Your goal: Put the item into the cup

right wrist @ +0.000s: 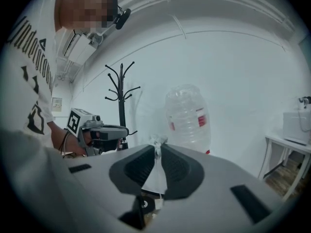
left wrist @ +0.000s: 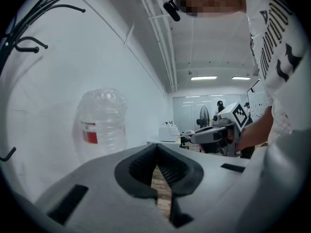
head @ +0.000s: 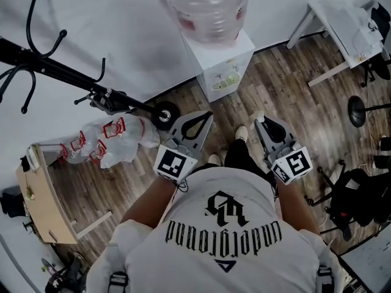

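My right gripper (head: 259, 119) (right wrist: 158, 147) is shut on a small white item (right wrist: 155, 171), thin like a paper sachet. Its crumpled top (right wrist: 158, 141) pokes out above the fingertips, and it shows as a white speck at the tip (head: 258, 116) in the head view. My left gripper (head: 204, 116) (left wrist: 156, 152) is shut with nothing between its pads. Both are held in front of the person's chest, pointing toward a white water dispenser (head: 220, 60). Each gripper also shows in the other's view: the right gripper (left wrist: 214, 134) and the left gripper (right wrist: 104, 131). No cup is in view.
A clear water bottle (head: 204, 5) (left wrist: 102, 125) (right wrist: 187, 118) tops the dispenser. A black coat rack (head: 55, 69) (right wrist: 121, 96) stands at the left, with a plastic bag (head: 113, 139) and a wooden cabinet (head: 40, 200) below it. A white desk (head: 342, 35) and black chairs (head: 360, 194) are on the right.
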Demonstrator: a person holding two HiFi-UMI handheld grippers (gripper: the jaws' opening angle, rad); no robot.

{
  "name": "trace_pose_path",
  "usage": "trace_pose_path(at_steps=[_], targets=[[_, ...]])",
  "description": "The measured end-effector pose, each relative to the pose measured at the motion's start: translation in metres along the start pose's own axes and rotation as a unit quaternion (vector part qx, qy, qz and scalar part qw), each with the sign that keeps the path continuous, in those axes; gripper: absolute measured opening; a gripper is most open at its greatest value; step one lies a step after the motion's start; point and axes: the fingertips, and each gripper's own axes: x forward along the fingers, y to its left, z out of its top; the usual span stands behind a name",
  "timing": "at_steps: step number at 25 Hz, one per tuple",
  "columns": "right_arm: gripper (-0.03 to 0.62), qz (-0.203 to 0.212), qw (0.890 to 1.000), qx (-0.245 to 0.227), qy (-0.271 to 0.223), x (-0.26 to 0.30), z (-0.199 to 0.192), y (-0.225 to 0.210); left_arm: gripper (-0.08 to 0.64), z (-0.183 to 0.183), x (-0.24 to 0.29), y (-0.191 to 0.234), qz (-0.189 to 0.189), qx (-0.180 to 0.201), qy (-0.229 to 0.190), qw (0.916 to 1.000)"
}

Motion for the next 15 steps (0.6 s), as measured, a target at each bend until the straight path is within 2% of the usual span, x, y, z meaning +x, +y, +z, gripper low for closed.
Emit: trace_pose_path(at_steps=[5,9,15], targets=[[0.051,0.010,1.000,0.002,0.024,0.025,-0.015,-0.037,0.008,-0.023,0.034,0.016,0.002,-0.017,0.022,0.9996],[0.051,0.020,0.999,0.009,0.044,0.045,-0.033,-0.067,0.008,-0.050,0.065,0.034,-0.001,0.004,0.032,0.9995],[0.052,0.042,0.995,0.022,0.092,0.078,-0.079,-0.114,0.008,-0.090,0.112,0.057,0.021,-0.033,0.070,0.9968]])
